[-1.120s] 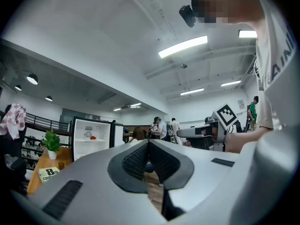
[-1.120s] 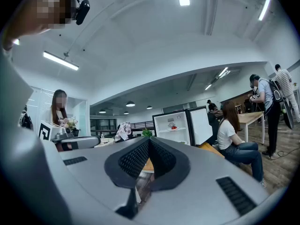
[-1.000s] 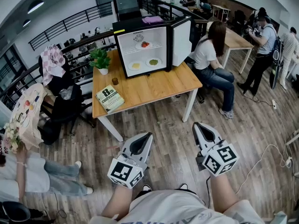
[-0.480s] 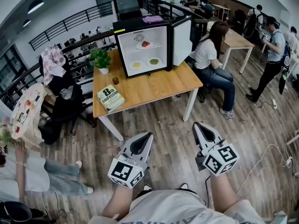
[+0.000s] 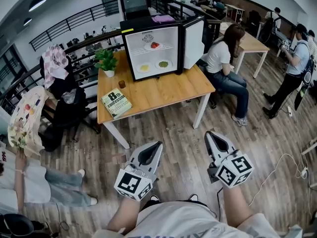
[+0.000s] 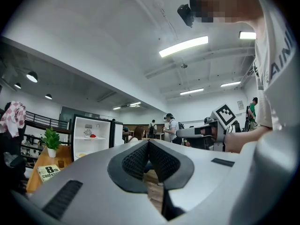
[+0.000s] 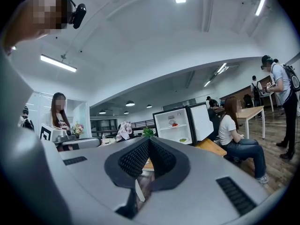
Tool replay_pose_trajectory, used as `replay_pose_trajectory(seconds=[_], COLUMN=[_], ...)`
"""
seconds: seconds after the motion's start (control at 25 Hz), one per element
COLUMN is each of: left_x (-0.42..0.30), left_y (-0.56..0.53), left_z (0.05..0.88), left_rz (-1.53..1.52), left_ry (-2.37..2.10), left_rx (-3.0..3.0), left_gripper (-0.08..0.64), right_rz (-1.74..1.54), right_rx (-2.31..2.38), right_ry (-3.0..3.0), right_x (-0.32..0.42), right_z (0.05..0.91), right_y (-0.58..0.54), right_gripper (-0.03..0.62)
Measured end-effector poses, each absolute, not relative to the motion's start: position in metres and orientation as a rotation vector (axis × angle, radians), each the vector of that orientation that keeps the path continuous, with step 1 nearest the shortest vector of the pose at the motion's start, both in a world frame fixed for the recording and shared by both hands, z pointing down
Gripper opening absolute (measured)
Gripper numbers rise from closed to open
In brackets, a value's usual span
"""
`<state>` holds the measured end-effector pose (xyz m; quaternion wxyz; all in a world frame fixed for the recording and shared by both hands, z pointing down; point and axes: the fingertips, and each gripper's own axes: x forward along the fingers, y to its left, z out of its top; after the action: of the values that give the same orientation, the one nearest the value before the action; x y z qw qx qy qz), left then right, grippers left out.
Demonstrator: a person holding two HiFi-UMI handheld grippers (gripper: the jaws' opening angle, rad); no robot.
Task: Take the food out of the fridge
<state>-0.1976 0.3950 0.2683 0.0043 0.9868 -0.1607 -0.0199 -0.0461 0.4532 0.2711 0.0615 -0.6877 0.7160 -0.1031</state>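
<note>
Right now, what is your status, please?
Left gripper, right gripper: both shut, empty. Fridge open on table, food plates inside, untouched. Nothing in the way.

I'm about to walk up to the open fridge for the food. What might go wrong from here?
1. The left gripper and right gripper are both shut; reaching in like that would likely shove a plate instead of gripping it.
2. A seated person is close beside the open fridge door; the right gripper might bump either.
3. The yellow-food plate and green-food plate lie side by side on the lower shelf; pulling one may knock the other.
</note>
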Motion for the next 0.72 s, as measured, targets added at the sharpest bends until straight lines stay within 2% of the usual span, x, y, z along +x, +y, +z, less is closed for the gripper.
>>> replay_pose_trajectory(seconds=[0.72], left_x=[-0.258], left_y=[0.341], left_z=[0.289], left_rz=[-0.062], left_ry=[-0.38], left_rx=[3.103], left_gripper=[0.009], right_rz=[-0.339], right_rx=[-2.219], right_ry=[2.093], right_x=[-0.115], right_z=[0.295], right_y=[0.417], right_gripper=[0.02])
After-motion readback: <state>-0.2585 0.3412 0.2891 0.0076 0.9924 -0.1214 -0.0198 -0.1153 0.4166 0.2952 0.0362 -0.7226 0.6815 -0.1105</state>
